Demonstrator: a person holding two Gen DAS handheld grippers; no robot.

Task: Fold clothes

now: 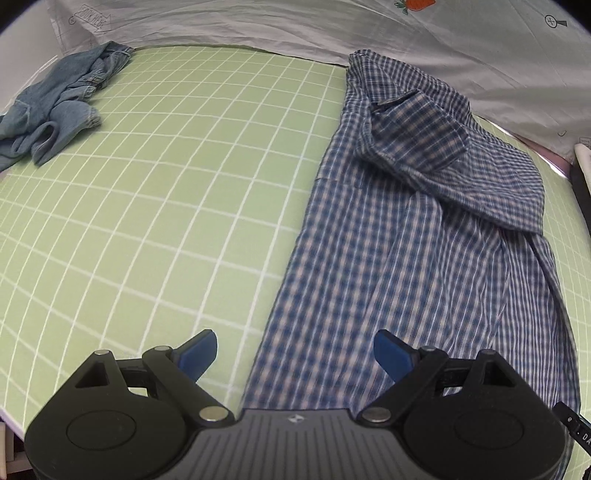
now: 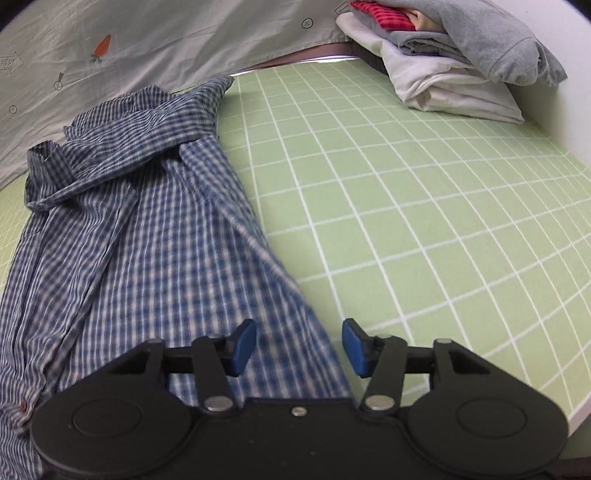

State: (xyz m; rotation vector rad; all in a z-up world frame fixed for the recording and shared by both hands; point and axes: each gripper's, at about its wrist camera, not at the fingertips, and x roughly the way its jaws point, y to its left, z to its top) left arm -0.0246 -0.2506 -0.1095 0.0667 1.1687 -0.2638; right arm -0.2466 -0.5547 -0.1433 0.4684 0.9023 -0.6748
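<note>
A blue and white checked shirt [image 1: 406, 236] lies lengthwise on the green grid mat [image 1: 166, 184], its sleeves folded in over the body and its collar at the far end. My left gripper [image 1: 295, 356] is open above the shirt's near left edge, nothing between its blue pads. In the right wrist view the same shirt [image 2: 155, 236] fills the left half over the mat [image 2: 424, 206]. My right gripper [image 2: 299, 345] is open over the shirt's near right edge, holding nothing.
A crumpled denim garment [image 1: 55, 107] lies at the mat's far left. A stack of folded clothes [image 2: 454, 55], white, grey and red, sits at the far right corner. A pale printed sheet [image 1: 295, 26] lies behind the mat. The mat's near edge [image 2: 576, 410] drops off at lower right.
</note>
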